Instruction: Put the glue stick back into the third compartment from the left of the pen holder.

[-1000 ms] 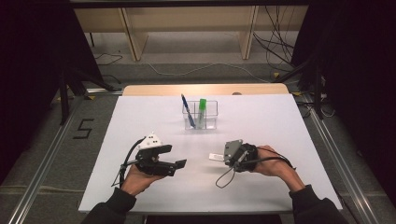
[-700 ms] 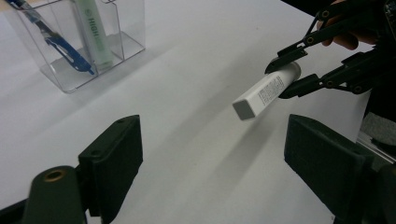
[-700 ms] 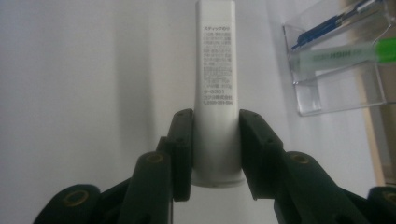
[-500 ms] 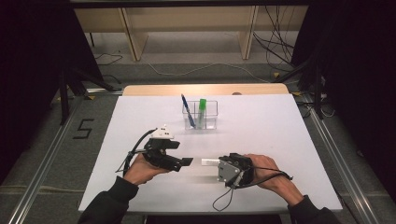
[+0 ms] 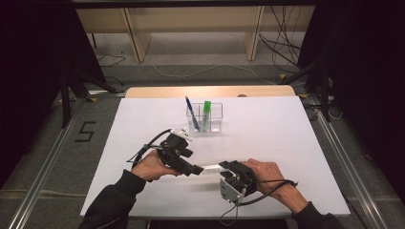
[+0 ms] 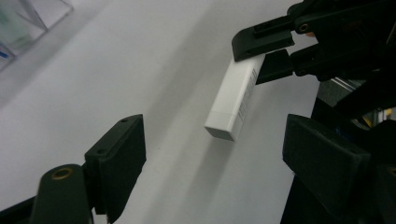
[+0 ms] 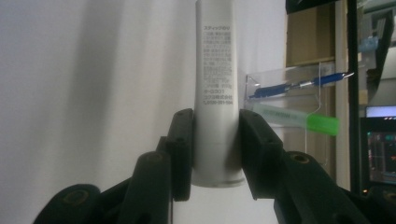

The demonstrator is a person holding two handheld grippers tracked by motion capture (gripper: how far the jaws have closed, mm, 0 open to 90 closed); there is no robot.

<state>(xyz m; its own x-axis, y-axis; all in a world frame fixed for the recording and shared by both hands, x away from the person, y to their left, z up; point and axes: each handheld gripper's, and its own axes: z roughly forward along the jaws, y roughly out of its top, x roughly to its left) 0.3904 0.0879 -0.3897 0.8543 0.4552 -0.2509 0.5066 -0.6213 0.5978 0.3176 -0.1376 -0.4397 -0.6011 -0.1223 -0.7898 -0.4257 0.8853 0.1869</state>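
Currently right claw (image 7: 215,144) is clamped on one end of the white stick (image 7: 215,93), held off the white worktop (image 5: 286,138). Left claw (image 6: 215,163) stands wide, the stick's free end between its jaws, pads not touching. Clear pen holder (image 5: 204,118) sits behind.

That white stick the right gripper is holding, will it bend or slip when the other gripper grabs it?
The white stick probably stays stiff: it juts straight out from the right gripper without sagging. Its flat sides should give the open left gripper a firm seat and stop it rolling if dropped. The smooth plastic-looking casing may slip a little, and it looks light for its size.
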